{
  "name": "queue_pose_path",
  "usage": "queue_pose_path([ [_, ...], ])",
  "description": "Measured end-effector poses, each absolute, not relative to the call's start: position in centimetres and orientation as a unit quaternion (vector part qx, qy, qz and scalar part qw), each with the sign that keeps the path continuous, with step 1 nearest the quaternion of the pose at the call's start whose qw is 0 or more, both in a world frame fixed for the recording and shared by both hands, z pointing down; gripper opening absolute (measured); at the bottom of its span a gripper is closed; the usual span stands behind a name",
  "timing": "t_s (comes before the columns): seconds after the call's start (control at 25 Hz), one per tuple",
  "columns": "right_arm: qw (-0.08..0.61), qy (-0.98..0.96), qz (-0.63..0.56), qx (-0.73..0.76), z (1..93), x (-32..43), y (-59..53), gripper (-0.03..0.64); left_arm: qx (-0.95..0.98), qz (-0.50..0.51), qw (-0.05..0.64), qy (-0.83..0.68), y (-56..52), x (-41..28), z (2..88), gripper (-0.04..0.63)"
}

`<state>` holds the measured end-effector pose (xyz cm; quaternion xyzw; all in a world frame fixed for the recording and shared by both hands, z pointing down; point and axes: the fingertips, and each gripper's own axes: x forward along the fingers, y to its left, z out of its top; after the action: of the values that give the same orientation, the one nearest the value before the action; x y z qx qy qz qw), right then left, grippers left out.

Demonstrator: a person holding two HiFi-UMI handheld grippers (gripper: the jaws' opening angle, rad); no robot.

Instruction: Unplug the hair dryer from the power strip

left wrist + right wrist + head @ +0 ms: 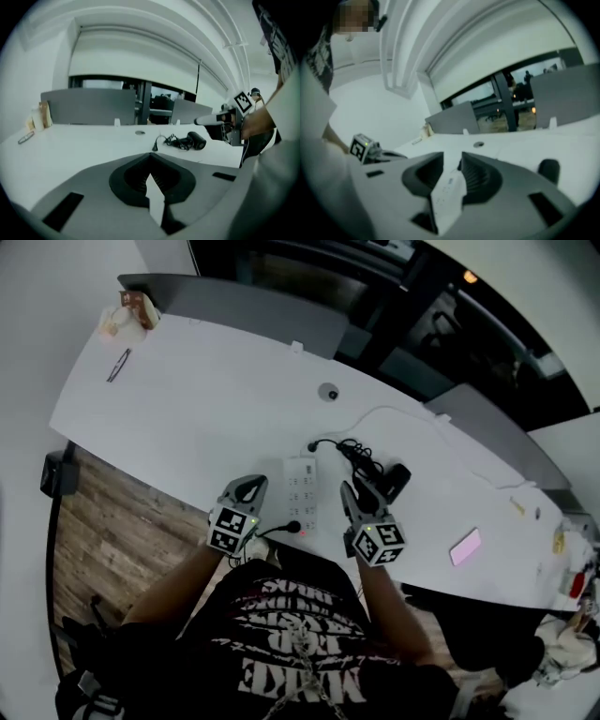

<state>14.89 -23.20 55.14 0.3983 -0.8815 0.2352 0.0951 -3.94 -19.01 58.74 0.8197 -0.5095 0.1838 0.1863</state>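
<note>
Hair dryer [396,481] amid open table [206,399]; left tool [150,156] closed, right tool [453,157] parted, both empty.

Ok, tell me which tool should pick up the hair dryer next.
Probably right. The right tool hovers open just beside the hair dryer, whose plug already lies free on the table; the left tool is shut, across the power strip.

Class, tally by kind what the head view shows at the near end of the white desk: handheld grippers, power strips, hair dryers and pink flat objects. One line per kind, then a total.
grippers: 2 (left gripper, right gripper)
power strip: 1
hair dryer: 1
pink flat object: 1
Total: 5
</note>
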Motion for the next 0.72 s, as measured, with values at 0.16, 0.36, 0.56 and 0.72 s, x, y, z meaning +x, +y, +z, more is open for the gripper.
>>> queue_pose_path([
  [0.16,0.067,-0.882,0.127,0.449,47.3,17.3,-20.4,0.089,0.816,0.069,0.088,-0.566,-19.3,-6.4,46.2,0.023],
  [0.36,0.05,-0.872,0.024,0.486,40.8,17.1,-19.2,0.064,0.823,-0.018,0.004,-0.568,-19.4,-6.4,36.4,0.023],
  [0.56,0.019,-0.866,0.014,0.499,37.4,16.6,-17.8,0.057,0.83,-0.035,-0.008,-0.557,-18.5,-6.7,33.4,0.023],
  [0.72,0.018,-0.861,0.005,0.509,36.8,16.4,-16.5,0.051,0.832,-0.037,-0.001,-0.553,-17.5,-7.0,33.3,0.023],
])
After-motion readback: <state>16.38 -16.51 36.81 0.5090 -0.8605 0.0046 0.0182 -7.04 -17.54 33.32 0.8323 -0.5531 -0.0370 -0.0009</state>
